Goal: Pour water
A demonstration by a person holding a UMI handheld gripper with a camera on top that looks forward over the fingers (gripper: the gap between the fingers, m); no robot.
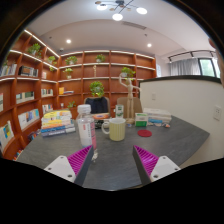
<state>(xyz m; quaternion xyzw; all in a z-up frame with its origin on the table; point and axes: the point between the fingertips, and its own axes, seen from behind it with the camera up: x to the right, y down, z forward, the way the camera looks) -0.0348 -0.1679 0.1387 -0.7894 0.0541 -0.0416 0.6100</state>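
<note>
Presently the gripper (112,165) hangs open and empty short of the clear plastic bottle (86,130) and cream ceramic mug (116,129) mid-desk (150,148); an off-centre grasp risks toppling it.

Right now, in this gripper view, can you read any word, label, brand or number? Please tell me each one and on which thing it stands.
No text can be read in this view.
Bottle, just ahead of the fingers: no label to be made out.
Cup beside it: plain, no print seen.
Books on the table: covers too small to read.
Shelves: spines and signs too small to read.
Gripper: open, no marking on it.
</note>
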